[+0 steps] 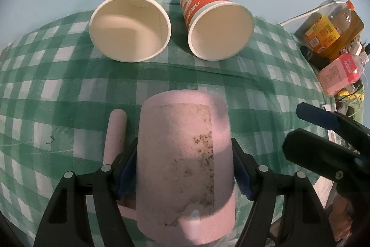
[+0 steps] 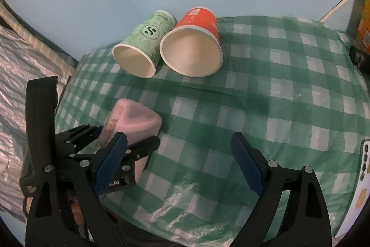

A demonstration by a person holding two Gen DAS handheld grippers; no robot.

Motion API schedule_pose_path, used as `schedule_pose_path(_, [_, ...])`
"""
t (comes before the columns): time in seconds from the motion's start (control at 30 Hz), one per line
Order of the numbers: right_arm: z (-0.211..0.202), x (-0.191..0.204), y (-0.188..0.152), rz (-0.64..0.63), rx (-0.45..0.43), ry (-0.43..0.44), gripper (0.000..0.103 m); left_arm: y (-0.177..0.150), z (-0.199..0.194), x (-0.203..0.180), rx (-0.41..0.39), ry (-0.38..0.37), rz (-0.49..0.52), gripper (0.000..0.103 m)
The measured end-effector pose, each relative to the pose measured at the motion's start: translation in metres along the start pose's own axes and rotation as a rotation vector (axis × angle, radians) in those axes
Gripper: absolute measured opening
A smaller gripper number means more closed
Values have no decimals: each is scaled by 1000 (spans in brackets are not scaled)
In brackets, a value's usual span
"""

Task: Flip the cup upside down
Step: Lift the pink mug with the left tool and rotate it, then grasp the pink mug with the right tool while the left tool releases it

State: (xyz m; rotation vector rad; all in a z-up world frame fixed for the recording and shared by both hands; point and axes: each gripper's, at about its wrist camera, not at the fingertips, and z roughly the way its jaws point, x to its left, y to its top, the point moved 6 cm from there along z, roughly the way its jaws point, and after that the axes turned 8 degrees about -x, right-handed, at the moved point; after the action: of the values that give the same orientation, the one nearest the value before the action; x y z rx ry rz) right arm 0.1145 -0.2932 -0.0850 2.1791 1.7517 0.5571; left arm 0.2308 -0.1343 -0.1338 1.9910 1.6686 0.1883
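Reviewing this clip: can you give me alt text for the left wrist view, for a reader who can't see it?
The left gripper clamps a pink mug between its blue pads, the mug's speckled side facing the camera, above a green checked tablecloth. Beyond it, a green paper cup and an orange paper cup lie on their sides, mouths toward the camera.

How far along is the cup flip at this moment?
Done: the left gripper has clamped the speckled pink plastic mug by its sides. In hand: the mug is tilted over the green checked tablecloth, its flat end facing away. Left: setting it down inverted and letting go. The right gripper is open and empty.
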Motion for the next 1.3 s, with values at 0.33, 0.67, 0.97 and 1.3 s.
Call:
schedule_pose_path(0.33, [-6, 15, 11, 14, -7, 35, 90, 16, -58, 17, -93, 13, 10, 89])
schedule_pose_path(0.67, [13, 45, 11, 60, 48, 89, 90, 7, -75, 77, -120, 90, -49, 90])
schedule_pose_path(0.97, [58, 55, -7, 102, 158, 76, 90, -4, -54, 116, -123, 164, -101, 90])
schedule_pose_path(1.3, [84, 53, -9, 134, 219, 28, 90, -3, -50, 116, -129, 161, -90, 90])
